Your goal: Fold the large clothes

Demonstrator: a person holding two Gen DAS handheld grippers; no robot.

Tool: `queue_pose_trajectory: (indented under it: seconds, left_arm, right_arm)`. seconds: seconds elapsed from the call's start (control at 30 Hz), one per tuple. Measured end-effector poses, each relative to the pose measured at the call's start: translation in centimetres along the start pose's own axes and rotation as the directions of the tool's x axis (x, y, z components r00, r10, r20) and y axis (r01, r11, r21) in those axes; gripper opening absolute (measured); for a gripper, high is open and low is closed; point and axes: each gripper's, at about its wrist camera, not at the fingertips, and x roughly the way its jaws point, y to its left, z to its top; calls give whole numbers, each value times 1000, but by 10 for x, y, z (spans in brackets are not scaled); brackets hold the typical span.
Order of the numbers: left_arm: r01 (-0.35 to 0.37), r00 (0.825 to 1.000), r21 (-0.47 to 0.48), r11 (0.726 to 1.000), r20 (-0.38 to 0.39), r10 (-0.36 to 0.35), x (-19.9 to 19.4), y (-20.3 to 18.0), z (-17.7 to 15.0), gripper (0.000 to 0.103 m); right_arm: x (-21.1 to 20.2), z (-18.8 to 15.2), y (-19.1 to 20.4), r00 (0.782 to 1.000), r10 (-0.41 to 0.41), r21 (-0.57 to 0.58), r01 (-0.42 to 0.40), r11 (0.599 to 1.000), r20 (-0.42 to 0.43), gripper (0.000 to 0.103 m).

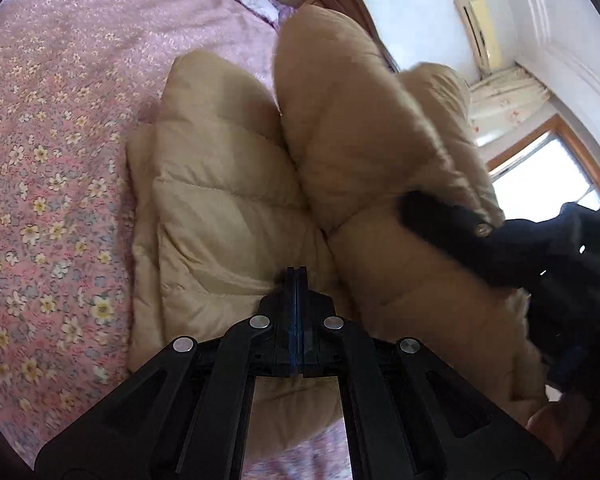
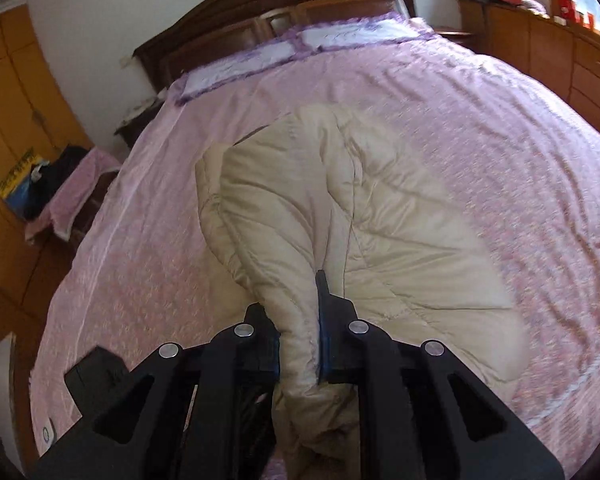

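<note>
A beige quilted puffer coat lies on a bed with a pink floral cover. My right gripper is shut on a thick fold of the coat's near edge and lifts it. In the left wrist view the coat bulges up in puffy folds. My left gripper has its jaws pressed together at the coat's surface; whether fabric is pinched between them is hidden. The right gripper shows there at the right, dark against a raised fold.
A dark wooden headboard and purple-trimmed pillows are at the far end. A stool with pink cloth and dark items stands left of the bed. Wooden drawers stand right. A window is at the right.
</note>
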Motion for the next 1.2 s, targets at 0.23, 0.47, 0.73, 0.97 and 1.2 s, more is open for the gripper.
queue_pose_trajectory:
  seconds: [0.23, 0.47, 0.73, 0.97, 1.2]
  left_arm:
    - [-4, 999, -36, 999, 45, 6, -41, 11, 1, 0]
    - [-56, 997, -161, 985, 39, 63, -51, 49, 2, 0]
    - [-6, 1000, -210, 978, 11, 9, -24, 54, 1, 0]
    - [16, 1000, -218, 976, 28, -10, -33, 60, 12, 0]
    - [48, 997, -173, 984, 63, -38, -57, 40, 8, 0]
  right_arm:
    - [20, -9, -18, 978, 189, 100, -180, 979, -86, 15]
    - [15, -12, -24, 959, 265, 80, -258, 963, -97, 15]
    - [25, -30, 5, 964, 228, -41, -236, 971, -140, 24]
    - [25, -15, -14, 927, 327, 42, -324, 945, -182, 26]
    - [3, -8, -25, 862, 480, 94, -471, 877, -166, 85]
